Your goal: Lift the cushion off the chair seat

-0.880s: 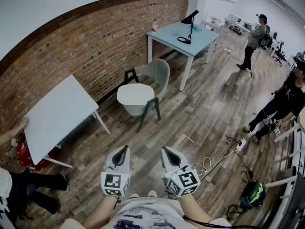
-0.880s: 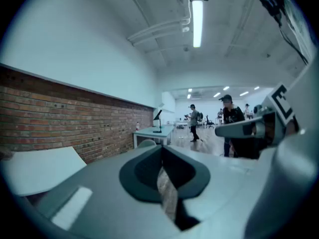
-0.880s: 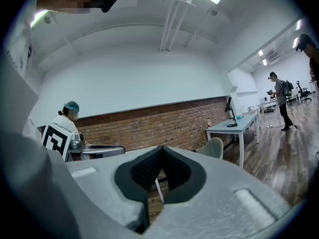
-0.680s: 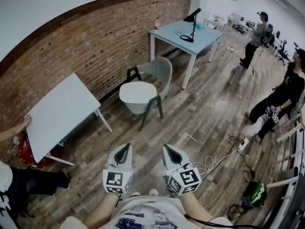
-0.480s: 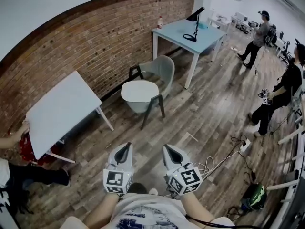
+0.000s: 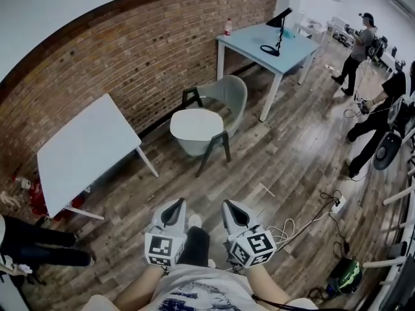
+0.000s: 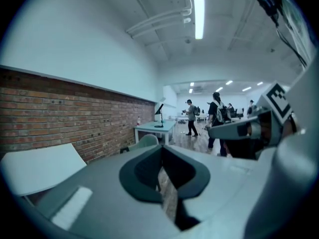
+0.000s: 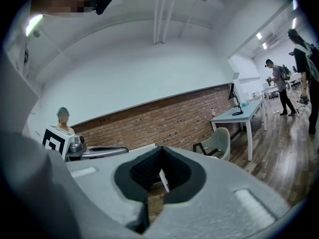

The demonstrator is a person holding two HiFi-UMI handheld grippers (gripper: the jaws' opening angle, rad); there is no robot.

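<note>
A white round cushion [image 6: 196, 125] lies on the seat of a grey-green shell chair [image 6: 232, 94] with dark legs, beside the brick wall. The chair stands well ahead of me, some way across the wooden floor. My left gripper [image 6: 176, 205] and right gripper [image 6: 231, 208] are held side by side low in the head view, far short of the chair. Both are shut with nothing between their jaws. In the left gripper view the chair [image 7: 144, 142] shows just past the shut left gripper [image 7: 160, 152]. The right gripper view shows the chair [image 8: 219, 141] to the right of the shut right gripper [image 8: 160, 154].
A white table [image 6: 84, 151] stands left of the chair and a light blue table [image 6: 269, 43] with a black lamp and a bottle behind it. Cables [image 6: 314, 220] and a power strip lie on the floor at right. People [image 6: 363, 34] stand at far right.
The chair has drifted right and slightly nearer in the head view. A dark trouser leg and white shoe now show between the grippers. Both grippers stay shut and side by side.
</note>
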